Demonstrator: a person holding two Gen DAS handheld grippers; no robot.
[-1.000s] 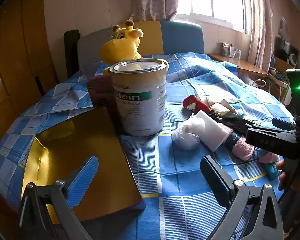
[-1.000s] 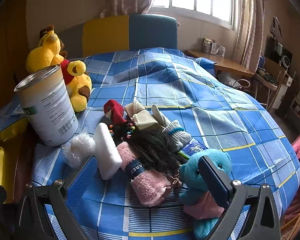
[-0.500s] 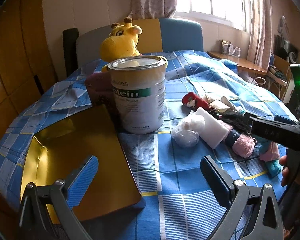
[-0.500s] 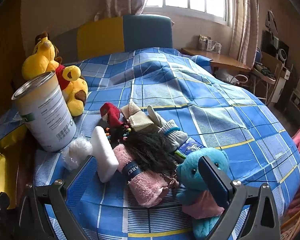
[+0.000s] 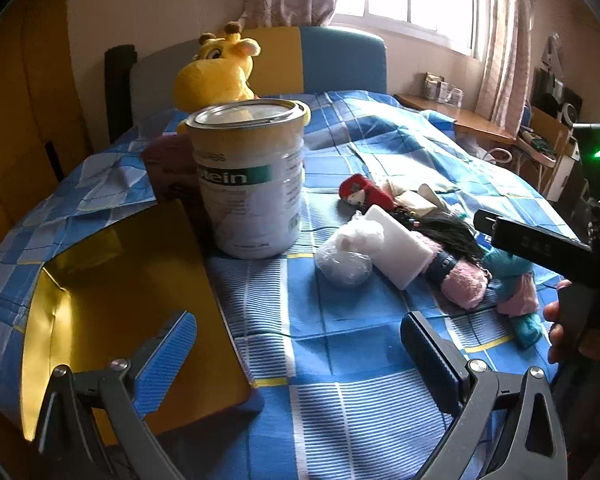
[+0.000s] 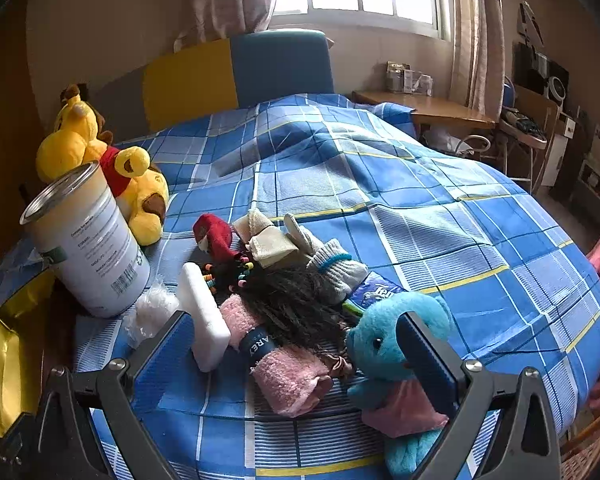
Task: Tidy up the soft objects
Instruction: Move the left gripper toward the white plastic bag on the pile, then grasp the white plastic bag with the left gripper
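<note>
A heap of soft things lies on the blue checked bedspread point(image 6: 440, 224): a teal plush toy point(image 6: 384, 340), a rolled pink towel point(image 6: 288, 372), a black wig point(image 6: 296, 304), a white foam block point(image 6: 202, 316), a red plush point(image 6: 216, 236) and a grey glove point(image 6: 336, 264). My right gripper point(image 6: 292, 356) hangs open just above the towel and the teal toy, holding nothing. My left gripper point(image 5: 300, 352) is open over the bedspread beside a gold box point(image 5: 120, 288). In the left wrist view the pink towel point(image 5: 460, 284) and the foam block point(image 5: 396, 248) lie to the right.
A tall white tin point(image 5: 252, 176) stands by the gold box, with a yellow giraffe plush point(image 5: 220, 72) behind it. A yellow bear plush point(image 6: 140, 184) leans by the tin point(image 6: 88, 248). A crumpled plastic bag point(image 5: 346, 256) lies near the foam. A desk point(image 6: 424, 108) stands beyond the bed.
Both grippers have drawn back and risen a little, so the heap sits slightly lower and further in view. Both stay open; nothing was taken hold of.
</note>
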